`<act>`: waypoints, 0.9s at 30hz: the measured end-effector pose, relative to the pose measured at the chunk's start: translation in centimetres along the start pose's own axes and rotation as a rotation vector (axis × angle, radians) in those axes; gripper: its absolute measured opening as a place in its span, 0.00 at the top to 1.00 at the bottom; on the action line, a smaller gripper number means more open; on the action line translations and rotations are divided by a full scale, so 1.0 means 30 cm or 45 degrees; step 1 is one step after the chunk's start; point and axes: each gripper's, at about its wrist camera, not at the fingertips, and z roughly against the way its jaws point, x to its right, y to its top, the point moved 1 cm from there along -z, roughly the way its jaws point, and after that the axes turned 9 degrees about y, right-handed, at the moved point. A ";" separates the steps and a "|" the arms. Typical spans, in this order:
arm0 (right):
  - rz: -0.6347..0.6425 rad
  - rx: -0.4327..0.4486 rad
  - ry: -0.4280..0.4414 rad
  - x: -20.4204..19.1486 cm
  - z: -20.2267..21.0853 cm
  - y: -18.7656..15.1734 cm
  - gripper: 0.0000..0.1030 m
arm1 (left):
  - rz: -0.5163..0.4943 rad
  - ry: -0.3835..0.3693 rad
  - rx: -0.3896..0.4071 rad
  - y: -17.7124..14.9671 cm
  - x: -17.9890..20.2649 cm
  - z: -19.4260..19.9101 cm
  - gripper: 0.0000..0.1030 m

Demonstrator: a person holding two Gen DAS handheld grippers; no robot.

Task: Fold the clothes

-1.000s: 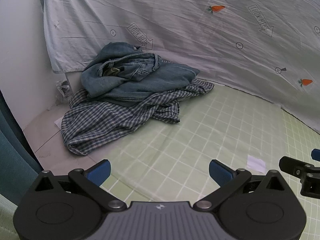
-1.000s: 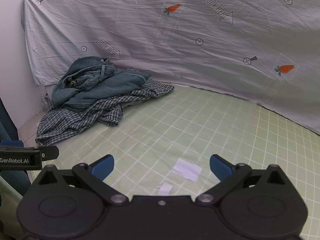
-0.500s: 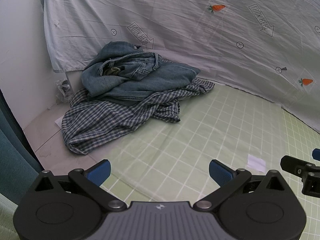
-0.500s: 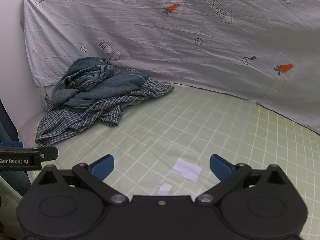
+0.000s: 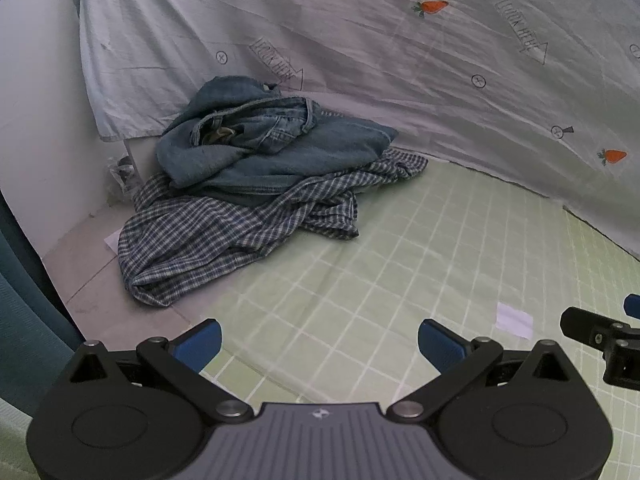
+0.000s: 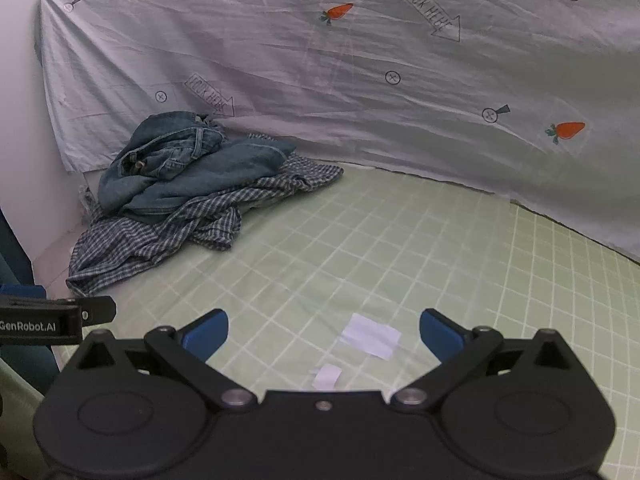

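The left gripper [image 5: 319,343] hovers low over the near edge of a pale green checked mat [image 5: 400,264], its blue-padded fingers [image 5: 198,341] spread wide with nothing between them; the right gripper [image 6: 323,332] hangs beside it at the same height, also spread wide and empty; each shows at the margin of the other's wrist view, close but apart. Just past the right gripper two small white paper scraps [image 6: 372,335] lie flat on the mat; beyond them the mat runs bare to the hanging white sheet [image 6: 360,60] printed with carrots and arrows, which closes the far side and curves round to the right. Far left, in the corner where the sheet meets a white wall [image 5: 36,112], the clothes sit in one heap, well apart from both grippers: crumpled blue jeans [image 5: 272,148] on top of a rumpled blue checked shirt [image 5: 224,232], whose near hem spills off the mat's left edge onto bare floor [image 5: 88,276]; open mat lies between grippers and heap. Compared with a second ago, both views match almost exactly; grippers, heap and scraps have barely shifted.
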 end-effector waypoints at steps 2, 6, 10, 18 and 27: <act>0.005 -0.007 0.001 0.001 -0.010 0.003 0.00 | -0.006 0.003 -0.011 0.000 0.001 -0.007 0.00; 0.017 -0.020 0.003 0.001 -0.032 0.010 0.00 | -0.036 0.010 -0.027 0.006 0.004 -0.025 0.00; 0.035 -0.039 0.004 0.001 -0.082 0.028 0.00 | -0.070 0.033 -0.048 0.028 0.002 -0.074 0.00; 0.082 -0.063 0.020 0.009 -0.302 0.164 0.00 | 0.009 0.131 -0.024 0.211 -0.100 -0.246 0.00; 0.157 -0.045 0.129 -0.022 -0.677 0.422 0.03 | 0.328 0.260 -0.048 0.460 -0.354 -0.540 0.01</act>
